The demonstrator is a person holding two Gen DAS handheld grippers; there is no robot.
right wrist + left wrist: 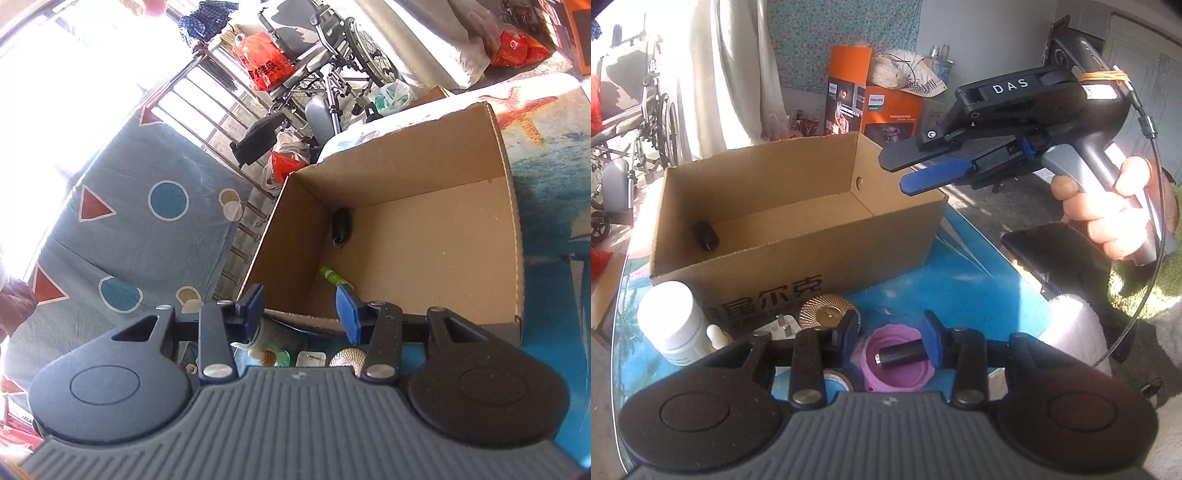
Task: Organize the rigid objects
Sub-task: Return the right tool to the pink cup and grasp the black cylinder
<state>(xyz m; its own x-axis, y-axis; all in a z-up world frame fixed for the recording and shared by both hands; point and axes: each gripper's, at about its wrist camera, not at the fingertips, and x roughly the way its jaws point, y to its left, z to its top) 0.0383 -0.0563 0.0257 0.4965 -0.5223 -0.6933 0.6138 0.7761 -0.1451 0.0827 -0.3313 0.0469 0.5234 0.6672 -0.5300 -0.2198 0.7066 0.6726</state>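
1. On the blue table (960,280), at the far left, we are seeing a white bottle (670,321) standing just before the cardboard box (798,258), with a small dropper bottle (716,336) beside it.
2. Moving right, we are seeing a white plug (785,325) and a gold ribbed disc (825,310) sitting against the box's front wall.
3. We are holding the left gripper (890,341) low over a pink lid (897,373); its fingers are standing apart, and a black cylinder (901,354) is lying in the lid between them, touching the right pad, though we cannot tell whether it is gripped.
4. Inside the box, a black key fob (341,223) is lying in the corner, and a green tube (334,277) is resting along the same wall nearer us.
5. We are hovering the right gripper (301,308) over the box's near edge, its fingers spread wide with nothing between them.
6. Furthest right, a black phone (1052,254) is lying on the table below our right hand (1115,206).
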